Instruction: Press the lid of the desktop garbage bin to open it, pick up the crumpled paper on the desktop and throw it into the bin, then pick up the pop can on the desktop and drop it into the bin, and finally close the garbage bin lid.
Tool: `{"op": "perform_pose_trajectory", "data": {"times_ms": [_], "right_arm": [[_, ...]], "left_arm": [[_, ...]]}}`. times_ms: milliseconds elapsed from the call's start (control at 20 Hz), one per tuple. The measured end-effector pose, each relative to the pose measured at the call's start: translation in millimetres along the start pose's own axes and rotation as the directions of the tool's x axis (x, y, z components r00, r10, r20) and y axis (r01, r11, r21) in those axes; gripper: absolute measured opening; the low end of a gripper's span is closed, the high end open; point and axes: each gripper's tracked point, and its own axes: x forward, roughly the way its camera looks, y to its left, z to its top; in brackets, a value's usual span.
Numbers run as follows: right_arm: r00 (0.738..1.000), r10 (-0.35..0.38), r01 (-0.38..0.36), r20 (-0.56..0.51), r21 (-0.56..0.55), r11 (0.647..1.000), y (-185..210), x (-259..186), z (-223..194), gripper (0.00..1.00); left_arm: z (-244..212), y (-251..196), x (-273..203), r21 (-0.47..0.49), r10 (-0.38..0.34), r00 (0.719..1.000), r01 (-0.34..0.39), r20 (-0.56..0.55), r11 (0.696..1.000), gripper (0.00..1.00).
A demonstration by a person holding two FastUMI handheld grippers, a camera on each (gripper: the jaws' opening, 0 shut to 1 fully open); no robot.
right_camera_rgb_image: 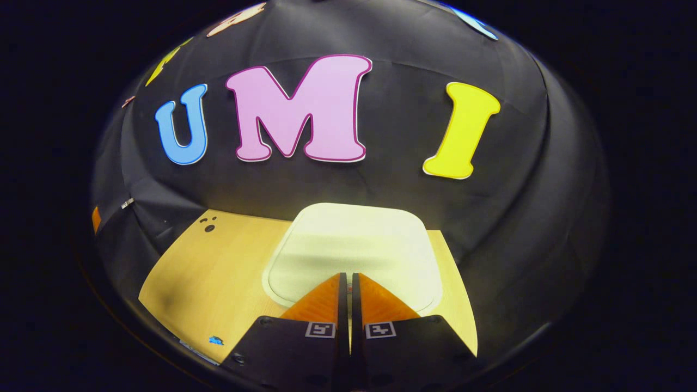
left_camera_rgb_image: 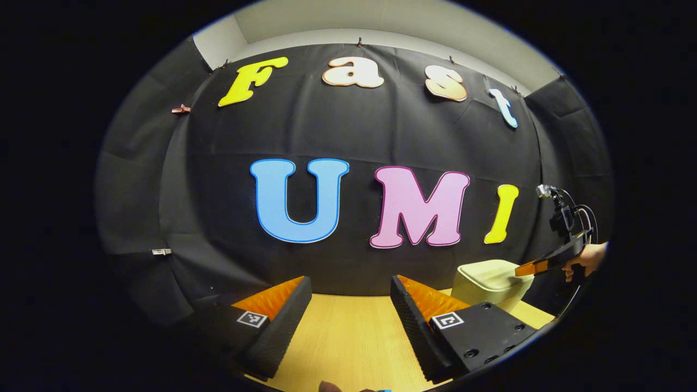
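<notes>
Wooden desktop (right_camera_rgb_image: 218, 256): right gripper (right_camera_rgb_image: 346, 280), fingers closed, sits over bin lid (right_camera_rgb_image: 354, 239), press straight down near its front edge; left gripper (left_camera_rgb_image: 351, 294) open, idle beside bin.

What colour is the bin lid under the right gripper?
Pale cream, almost off-white, plain with no pattern. The bin lid shows best in the right gripper view, beneath the right gripper.

A light wooden worktop (left_camera_rgb_image: 348, 337) sits at the bottom of the left gripper view. Behind it hangs a black cloth wall (left_camera_rgb_image: 348, 136). Small clips (left_camera_rgb_image: 161, 251) hold the cloth, one at about 9 o'clock. Above the cloth, at 12 o'clock, is a pale wall (left_camera_rgb_image: 381, 22). In the right gripper view, small dark marks (right_camera_rgb_image: 209, 224) dot the worktop (right_camera_rgb_image: 218, 272) at about 9 o'clock.
</notes>
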Motion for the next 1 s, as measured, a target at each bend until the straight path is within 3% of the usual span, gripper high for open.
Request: {"op": "perform_pose_trajectory", "data": {"times_ms": [500,750,1000], "right_arm": [[1.0,0.025,-0.025,0.007,0.057,0.998,-0.2,2.7,-6.6,0.06],[0.987,-0.019,0.012,0.159,0.044,0.999,-4.2,-13.5,21.9,0.05],[0.973,-0.033,0.018,0.228,0.068,0.998,-5.0,-28.5,36.7,0.05]], "left_arm": [[1.8,-7.2,3.3,-0.003,-0.003,1.0,0.003,0.003,1.0,0.94],[0.4,-5.5,-3.7,0.002,-0.001,1.0,0.001,0.003,1.0,0.94],[-3.9,1.5,-9.9,-0.003,0.012,1.0,-0.012,-0.011,1.0,0.94]]}}
